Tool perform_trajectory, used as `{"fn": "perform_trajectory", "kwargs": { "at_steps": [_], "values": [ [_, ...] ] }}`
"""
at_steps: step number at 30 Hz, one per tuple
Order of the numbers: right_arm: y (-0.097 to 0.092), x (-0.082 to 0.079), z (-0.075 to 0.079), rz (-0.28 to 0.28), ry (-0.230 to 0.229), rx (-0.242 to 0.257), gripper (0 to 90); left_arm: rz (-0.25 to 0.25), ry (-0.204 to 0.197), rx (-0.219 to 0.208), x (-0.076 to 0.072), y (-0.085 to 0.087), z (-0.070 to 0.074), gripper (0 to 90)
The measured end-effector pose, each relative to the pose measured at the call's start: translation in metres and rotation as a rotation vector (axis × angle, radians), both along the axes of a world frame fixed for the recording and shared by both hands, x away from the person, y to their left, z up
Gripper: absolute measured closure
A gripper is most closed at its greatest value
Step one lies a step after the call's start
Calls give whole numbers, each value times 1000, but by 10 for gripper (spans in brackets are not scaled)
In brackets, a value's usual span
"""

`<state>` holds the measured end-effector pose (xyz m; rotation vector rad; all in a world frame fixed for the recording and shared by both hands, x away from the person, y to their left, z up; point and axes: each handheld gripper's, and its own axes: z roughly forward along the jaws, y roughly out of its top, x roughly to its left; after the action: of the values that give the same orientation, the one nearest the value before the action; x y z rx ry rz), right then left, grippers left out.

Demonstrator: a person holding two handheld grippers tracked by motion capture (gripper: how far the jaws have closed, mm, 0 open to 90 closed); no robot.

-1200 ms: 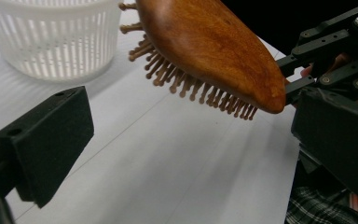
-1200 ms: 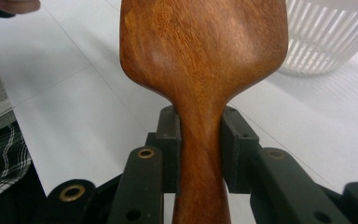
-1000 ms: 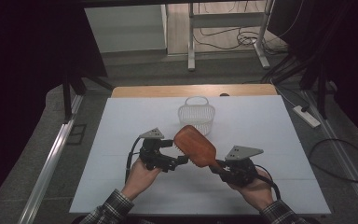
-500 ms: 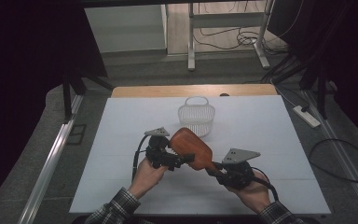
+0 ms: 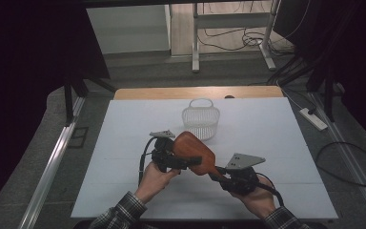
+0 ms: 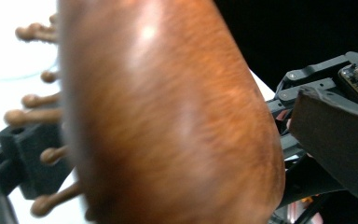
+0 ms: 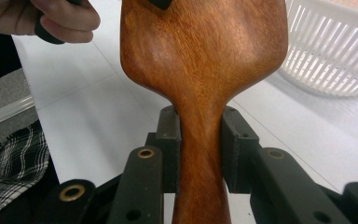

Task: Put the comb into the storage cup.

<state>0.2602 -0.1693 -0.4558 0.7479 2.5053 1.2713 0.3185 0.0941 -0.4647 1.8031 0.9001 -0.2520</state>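
Gripping the wooden hairbrush (image 5: 194,152): right hand-held gripper (image 7: 199,149) clamps its stiff, slick handle; left hand-held gripper (image 5: 183,161) pinches the head; light, rigid.

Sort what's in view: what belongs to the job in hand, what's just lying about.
In the job:
- brush
- right gripper, clamped on the brush's handle
- left gripper, at the brush's head

Lying about:
- basket
- power strip on the floor

No readable text, labels, numbers — none on any surface.
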Motion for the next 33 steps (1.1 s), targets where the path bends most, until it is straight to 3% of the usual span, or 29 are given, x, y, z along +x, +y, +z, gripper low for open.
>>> {"fn": "perform_trajectory", "kwargs": {
  "at_steps": [1,9,11,15,19,23,33],
  "values": [
    [0,0,0,-1,-6,4,716,-3,24,-20,1,1,-1,36],
    [0,-1,0,8,-14,3,716,-7,63,-69,1,4,-1,221],
    [0,-1,0,9,-15,3,716,-17,89,-101,1,6,-2,277],
    [0,-1,-1,13,-14,2,716,-25,116,-127,2,7,-3,325],
    [0,0,-2,20,-10,-1,716,-34,164,-180,4,11,-6,378],
    [2,1,-5,27,-4,-27,717,-49,176,-213,4,13,-6,446],
    [4,1,-7,37,-22,-56,711,-66,152,-205,1,11,0,510]
  ]
}}
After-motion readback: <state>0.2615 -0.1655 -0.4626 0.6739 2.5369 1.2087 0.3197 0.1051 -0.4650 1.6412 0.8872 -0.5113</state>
